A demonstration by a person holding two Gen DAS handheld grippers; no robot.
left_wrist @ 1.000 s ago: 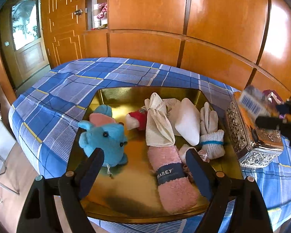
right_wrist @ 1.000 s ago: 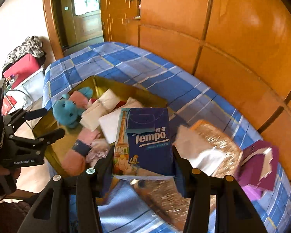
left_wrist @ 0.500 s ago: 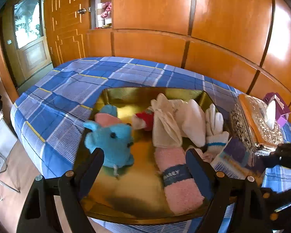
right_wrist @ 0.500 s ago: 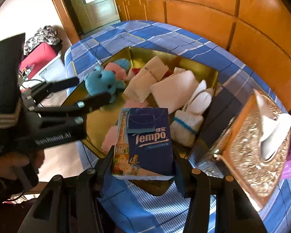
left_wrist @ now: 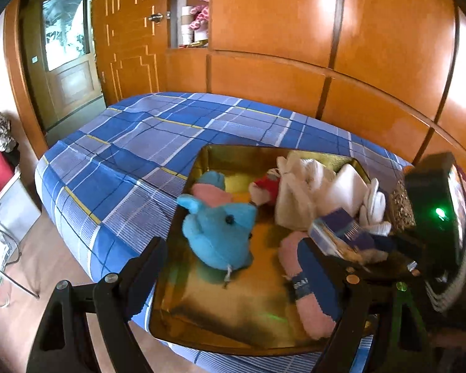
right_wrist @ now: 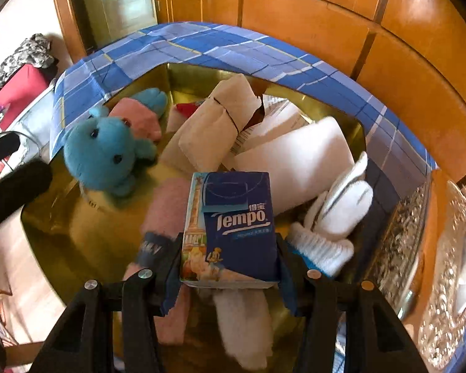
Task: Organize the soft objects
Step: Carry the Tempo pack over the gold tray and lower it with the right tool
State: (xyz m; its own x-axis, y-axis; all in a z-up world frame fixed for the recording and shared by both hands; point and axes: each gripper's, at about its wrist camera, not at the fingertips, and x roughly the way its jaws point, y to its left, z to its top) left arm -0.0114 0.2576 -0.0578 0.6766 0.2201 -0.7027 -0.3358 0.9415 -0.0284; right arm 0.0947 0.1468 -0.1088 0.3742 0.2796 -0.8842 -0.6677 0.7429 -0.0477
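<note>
Blue plush [left_wrist: 220,233] – perhaps elephant – in gold tray [left_wrist: 233,317]

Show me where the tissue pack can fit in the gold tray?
Bare gold floor lies at the near left of the tray, between the blue plush and the pink towel roll. The far right is crowded with white cloths and socks.

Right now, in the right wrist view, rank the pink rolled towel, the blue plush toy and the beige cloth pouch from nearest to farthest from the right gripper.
1. Pink rolled towel: just left of the right gripper, partly beneath it.
2. Blue plush toy: farther left, in the gold tray.
3. Beige cloth pouch: straight ahead, toward the tray's far side.
</note>
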